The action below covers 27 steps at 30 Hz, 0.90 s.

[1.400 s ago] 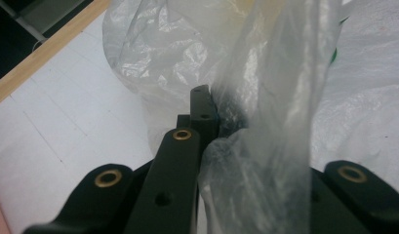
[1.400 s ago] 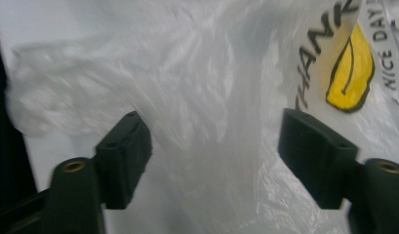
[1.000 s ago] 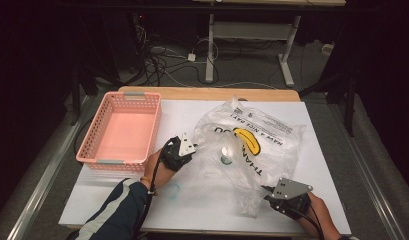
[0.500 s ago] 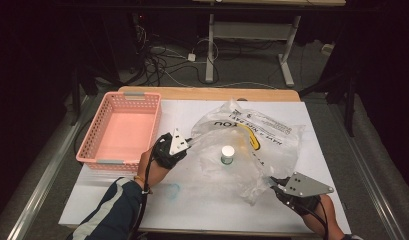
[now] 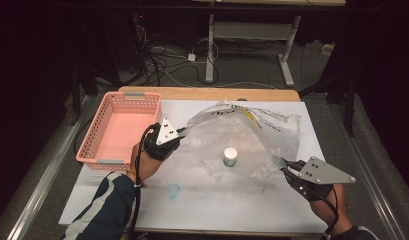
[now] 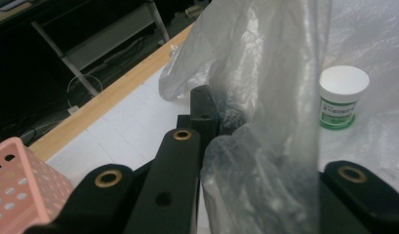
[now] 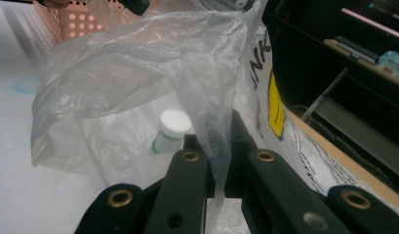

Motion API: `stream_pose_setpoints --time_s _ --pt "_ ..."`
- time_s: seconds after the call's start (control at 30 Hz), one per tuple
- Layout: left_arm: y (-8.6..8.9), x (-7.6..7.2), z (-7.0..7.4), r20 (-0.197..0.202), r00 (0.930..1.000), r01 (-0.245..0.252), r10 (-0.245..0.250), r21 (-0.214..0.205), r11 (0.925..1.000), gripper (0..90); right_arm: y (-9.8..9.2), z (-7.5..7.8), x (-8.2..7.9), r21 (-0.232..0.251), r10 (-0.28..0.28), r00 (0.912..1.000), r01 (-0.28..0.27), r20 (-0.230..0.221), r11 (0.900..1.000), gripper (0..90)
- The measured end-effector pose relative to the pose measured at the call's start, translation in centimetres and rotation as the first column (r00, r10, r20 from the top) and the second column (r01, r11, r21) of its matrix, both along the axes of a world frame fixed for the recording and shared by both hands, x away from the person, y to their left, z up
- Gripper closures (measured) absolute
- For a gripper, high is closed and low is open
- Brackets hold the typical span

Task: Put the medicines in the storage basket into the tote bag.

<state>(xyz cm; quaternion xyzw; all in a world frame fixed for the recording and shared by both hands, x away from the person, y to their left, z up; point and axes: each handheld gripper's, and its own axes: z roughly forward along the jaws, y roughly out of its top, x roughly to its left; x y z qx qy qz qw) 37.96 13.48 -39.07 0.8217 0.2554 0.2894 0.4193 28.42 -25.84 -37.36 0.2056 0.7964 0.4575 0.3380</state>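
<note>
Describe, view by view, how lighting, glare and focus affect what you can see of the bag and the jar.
High view: table brightly lit, surroundings dark; the plastic bag shines, veiling the jar. Left gripper view: the near bag folds blur, the jar stays readable. Right gripper view: the film softens the jar.

The bag (image 5: 252, 135) is thin, clear plastic film, crinkled and glossy, with black and yellow print. The jar (image 5: 230, 157) is smooth plastic: a matt white lid and a green paper label. The basket (image 5: 121, 127) is pink moulded plastic with perforated walls. The table (image 5: 212, 200) has a matt white top and a wood-grain far edge. Both grippers have matt black plastic jaws with brass-coloured metal inserts. Each carries a flat grey metal plate (image 5: 324, 171).
</note>
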Motion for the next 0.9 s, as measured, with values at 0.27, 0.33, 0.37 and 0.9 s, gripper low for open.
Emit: stream_pose_setpoints --time_s 0.27,0.33,0.37,0.9 --pt "1.2 -1.0 1.9 0.049 0.9988 -0.002 0.002 -0.013 0.9999 86.0 0.5 1.6 -0.4 0.024 0.015 0.9989 -0.016 0.044 0.9996 90.0" --pt "1.4 -1.2 2.2 0.055 0.9985 -0.002 0.002 -0.013 0.9999 86.0 0.6 2.0 -0.6 0.026 0.018 0.9982 -0.02 0.056 0.9995 90.0" --pt "1.5 -1.3 2.4 0.059 0.9983 -0.003 0.004 -0.011 0.9999 86.0 0.6 2.2 -0.6 0.027 0.016 0.9979 -0.018 0.063 0.9995 90.0" --pt "2.8 -0.8 4.0 0.069 0.9976 -0.004 0.008 -0.065 0.9979 86.1 0.6 4.6 1.0 0.07 -0.013 0.9919 0.004 0.127 0.9975 90.0"
